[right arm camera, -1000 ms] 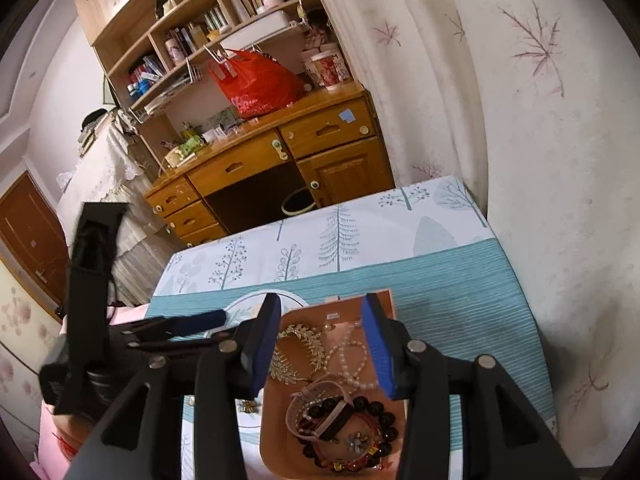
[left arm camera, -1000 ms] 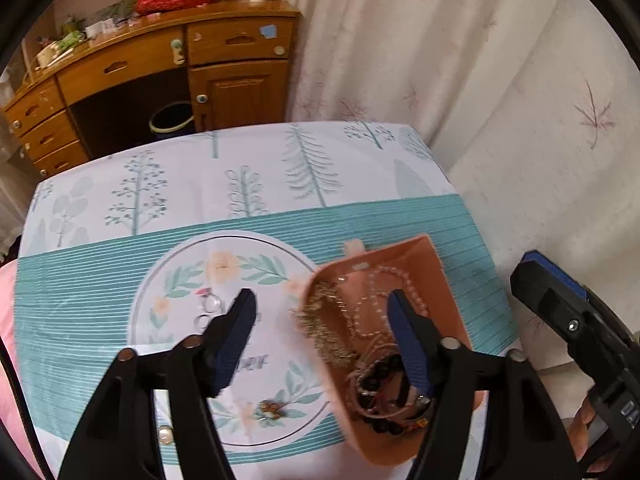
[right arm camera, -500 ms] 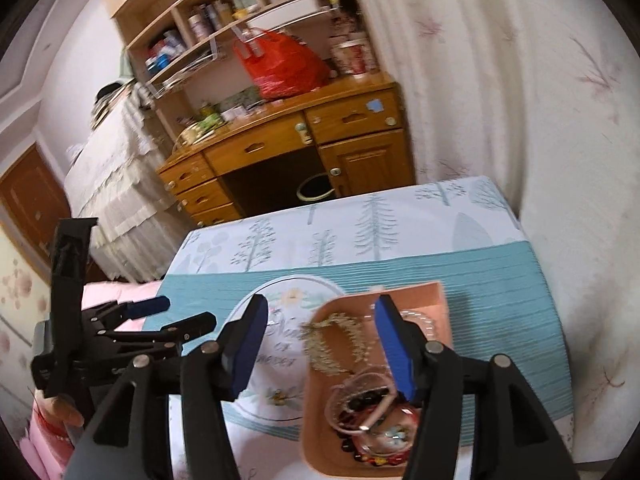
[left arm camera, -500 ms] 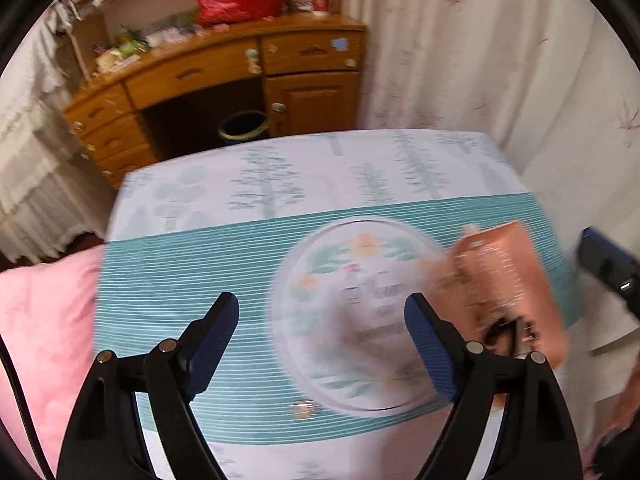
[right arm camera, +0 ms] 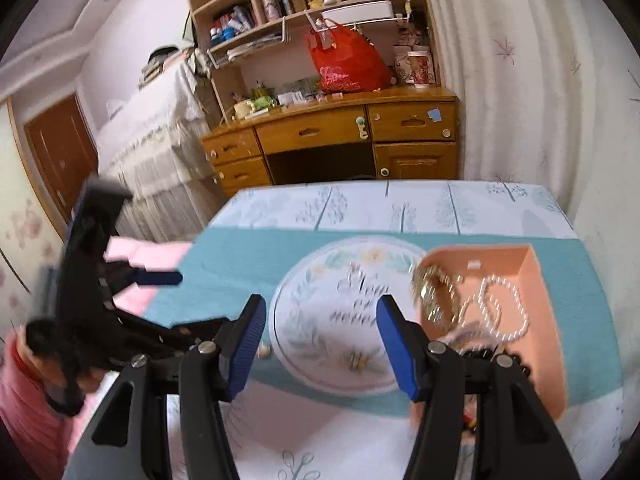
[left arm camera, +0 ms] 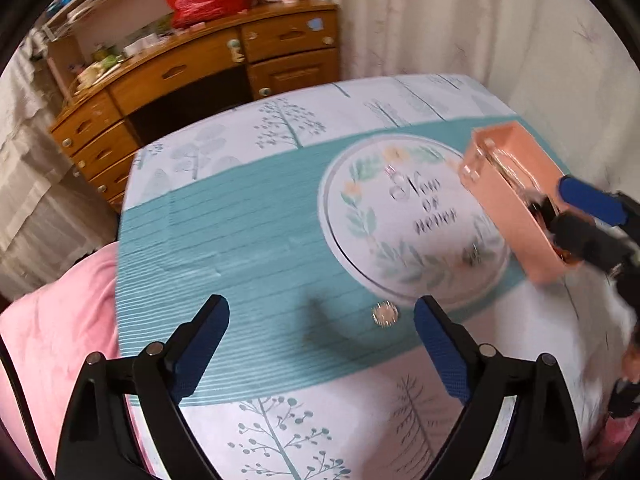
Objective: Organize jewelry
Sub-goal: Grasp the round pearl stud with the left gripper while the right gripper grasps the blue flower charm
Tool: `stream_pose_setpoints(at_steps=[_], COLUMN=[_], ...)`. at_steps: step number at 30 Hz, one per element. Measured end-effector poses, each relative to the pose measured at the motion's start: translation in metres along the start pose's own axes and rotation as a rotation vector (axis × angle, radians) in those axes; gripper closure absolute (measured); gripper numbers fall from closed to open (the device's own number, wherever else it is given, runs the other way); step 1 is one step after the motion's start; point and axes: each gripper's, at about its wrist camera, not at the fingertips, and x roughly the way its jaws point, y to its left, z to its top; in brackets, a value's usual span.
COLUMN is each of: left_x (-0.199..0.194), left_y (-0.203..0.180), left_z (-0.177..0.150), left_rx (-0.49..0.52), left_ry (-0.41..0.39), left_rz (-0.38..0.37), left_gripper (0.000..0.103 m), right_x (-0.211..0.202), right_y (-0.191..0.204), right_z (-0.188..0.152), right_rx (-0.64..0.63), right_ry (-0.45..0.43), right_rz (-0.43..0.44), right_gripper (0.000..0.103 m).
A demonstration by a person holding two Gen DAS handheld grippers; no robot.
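Left gripper (left arm camera: pixel 320 336) has its jaws spread wide, just been opening, nothing between them but tablecloth (left arm camera: pixel 248 248) and a small pearl earring (left arm camera: pixel 385 314) near the right pad. Right gripper (right arm camera: pixel 320 340) is parted too, empty over the round print (right arm camera: pixel 340 312). The peach tray (right arm camera: pixel 548 320) of jewelry sits at its 2 o'clock, pearl bracelet (right arm camera: pixel 508 308) inside, wooden desk (right arm camera: pixel 332 136) beyond at 12.

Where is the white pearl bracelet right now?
In the right wrist view, the pearl bracelet lies inside the peach tray at the table's right side, beside a gold chain.
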Motion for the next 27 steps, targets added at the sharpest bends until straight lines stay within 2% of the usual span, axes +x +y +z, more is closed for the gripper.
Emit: stream_pose_setpoints(at_steps=[4,7,9,12,15,17,21,25,27], left_x=[0.003,0.006,0.010,0.018,0.025,0.028,0.039,0.048,0.051], left_y=[-0.002,-0.005,-0.006,-0.010,-0.019,-0.023,-0.031,-0.036,-0.038], left_z=[-0.016,-0.020,-0.022,-0.023,-0.025,-0.025,-0.022,-0.022,-0.023], left_rx=[0.055,0.084,0.091,0.113,0.154,0.167,0.165,0.172,0.178], left_ry=[-0.031,-0.062,-0.079,-0.093,-0.106,-0.105,-0.101,-0.093,-0.099], left_rz=[-0.052,-0.093,-0.128,-0.142,-0.135,-0.135,-0.158,-0.148,-0.167], left_gripper=[0.010,0.010,0.010,0.011,0.021,0.033,0.047,0.061,0.067], right_x=[0.005,0.004,0.006,0.012,0.023,0.030,0.044,0.049,0.051], right_y=[0.015,0.026,0.026,0.022,0.021,0.019,0.007,0.002,0.001], right_z=[-0.028,-0.040,-0.045,-0.050,-0.053,-0.056,-0.058,-0.057,-0.055], right_rx=[-0.026,-0.079,-0.068,-0.020,-0.019,-0.009,0.079,0.107,0.114], right_ry=[-0.022,-0.068,-0.072,-0.051,-0.008,0.015,0.079,0.086,0.087], right_rz=[-0.019,-0.081,-0.082,-0.079,-0.082,-0.090,-0.087,-0.111,-0.118], right_gripper=[0.045,0.045,0.045,0.045,0.046,0.048,0.059,0.061,0.061])
